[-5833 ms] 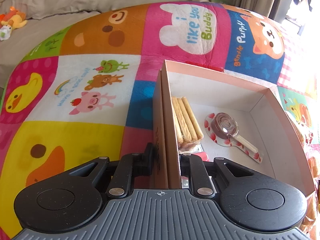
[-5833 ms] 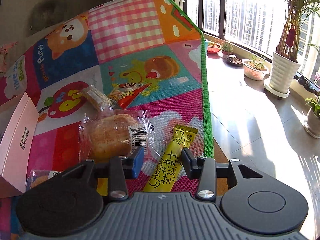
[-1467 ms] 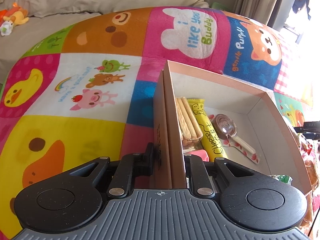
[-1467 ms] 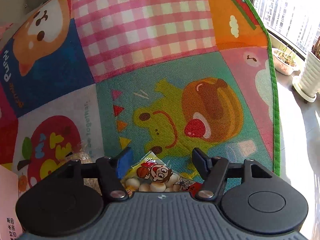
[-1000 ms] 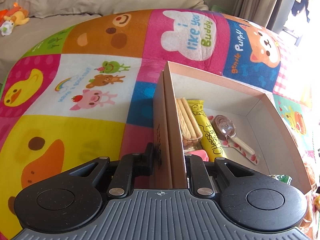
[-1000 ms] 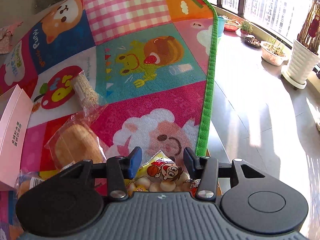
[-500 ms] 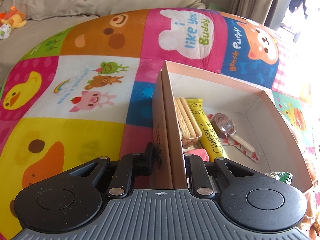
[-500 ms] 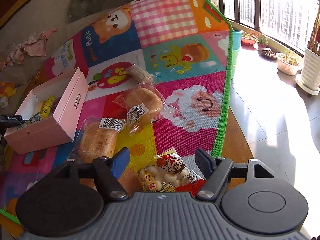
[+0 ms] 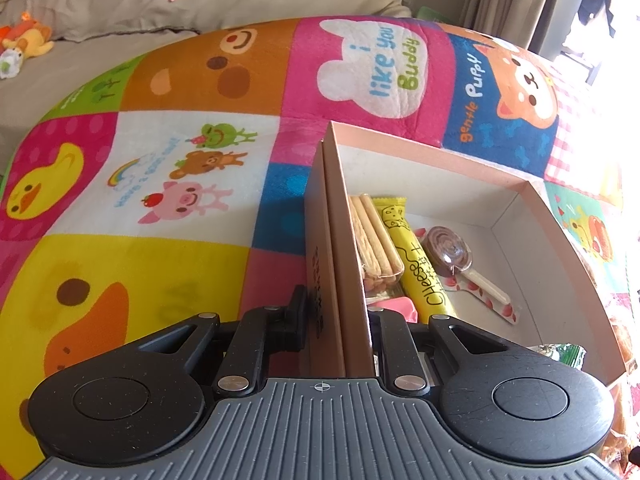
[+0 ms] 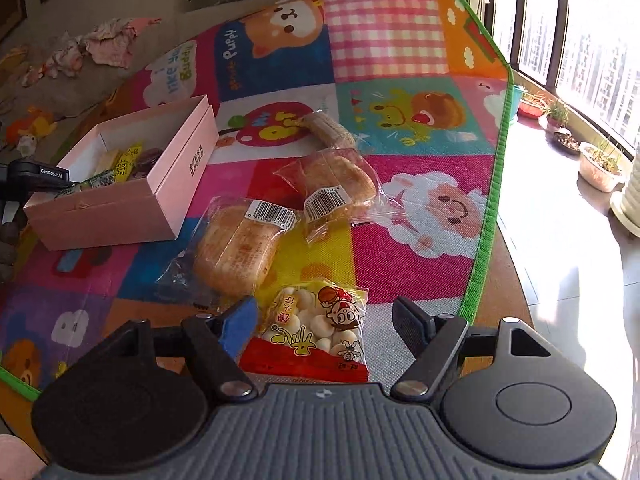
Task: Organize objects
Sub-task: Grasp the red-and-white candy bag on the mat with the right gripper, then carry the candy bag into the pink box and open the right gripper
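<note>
Left gripper [image 9: 338,320] clamps pink box [image 9: 340,240] wall; right gripper [image 10: 324,320] wide around snack bag [image 10: 312,328], must close next.

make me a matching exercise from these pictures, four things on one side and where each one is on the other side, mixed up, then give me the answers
Things:
1. yellow cheese stick
2. pink box wall
3. snack bag with white balls
4. swirl lollipop

Places:
A. gripped by the left claw
B. on the mat between the open fingers of the right claw
C. in the box, between the biscuit sticks and the lollipop
D. in the box, right of the cheese stick in the left wrist view

Pairs: 1-C, 2-A, 3-B, 4-D
</note>
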Action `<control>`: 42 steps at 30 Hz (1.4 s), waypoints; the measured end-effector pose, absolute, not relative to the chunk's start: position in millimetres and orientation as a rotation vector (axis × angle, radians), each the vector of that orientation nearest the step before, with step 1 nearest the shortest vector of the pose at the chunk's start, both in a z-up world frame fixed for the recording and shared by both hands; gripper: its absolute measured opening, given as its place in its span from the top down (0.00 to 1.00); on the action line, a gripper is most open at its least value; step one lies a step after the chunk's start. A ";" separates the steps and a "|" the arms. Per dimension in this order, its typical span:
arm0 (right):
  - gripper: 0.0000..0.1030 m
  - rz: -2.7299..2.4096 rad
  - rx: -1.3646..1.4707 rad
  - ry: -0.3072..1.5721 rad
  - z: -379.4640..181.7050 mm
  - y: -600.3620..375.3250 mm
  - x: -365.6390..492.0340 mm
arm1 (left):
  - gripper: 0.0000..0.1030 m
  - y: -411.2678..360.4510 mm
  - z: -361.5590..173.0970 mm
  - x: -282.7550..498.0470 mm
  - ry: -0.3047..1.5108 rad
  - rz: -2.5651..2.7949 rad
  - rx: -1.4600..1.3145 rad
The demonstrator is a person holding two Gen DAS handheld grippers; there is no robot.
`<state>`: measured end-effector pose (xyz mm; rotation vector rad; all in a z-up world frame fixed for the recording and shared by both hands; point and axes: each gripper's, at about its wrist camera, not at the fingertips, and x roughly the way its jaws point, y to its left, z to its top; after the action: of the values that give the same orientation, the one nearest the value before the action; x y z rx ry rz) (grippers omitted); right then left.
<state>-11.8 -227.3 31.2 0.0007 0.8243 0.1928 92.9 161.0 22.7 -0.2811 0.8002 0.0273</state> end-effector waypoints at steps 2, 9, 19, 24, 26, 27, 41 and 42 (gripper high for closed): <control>0.27 0.191 0.000 0.839 24.5 -224.7 -8.2 | 0.82 159.9 23.3 93.6 0.804 0.027 -0.269; 0.40 0.227 -0.065 0.916 18.5 -208.7 -8.7 | 0.82 159.0 25.0 96.6 0.822 0.034 -0.268; 0.43 0.403 -0.112 0.806 113.6 -174.4 -23.3 | 0.82 158.8 23.8 95.7 0.814 0.035 -0.268; 0.43 0.522 -0.092 0.708 166.3 -137.3 7.1 | 0.82 159.9 23.3 95.0 0.810 0.030 -0.272; 0.43 0.561 -0.084 0.704 174.7 -120.8 23.0 | 0.82 160.1 23.1 94.0 0.806 0.029 -0.275; 0.43 0.578 -0.084 0.706 176.8 -107.8 36.1 | 0.82 160.2 23.0 93.9 0.805 0.031 -0.280; 0.43 0.562 -0.070 0.876 104.4 27.4 172.5 | 0.80 164.8 22.7 93.7 0.803 0.024 -0.326; 0.43 0.559 -0.061 0.891 97.5 34.7 181.1 | 0.80 164.8 22.7 93.6 0.803 0.025 -0.327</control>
<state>181.1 34.7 97.5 -0.0610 0.8908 0.5589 93.6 164.8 22.7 -0.3266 0.8026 0.0246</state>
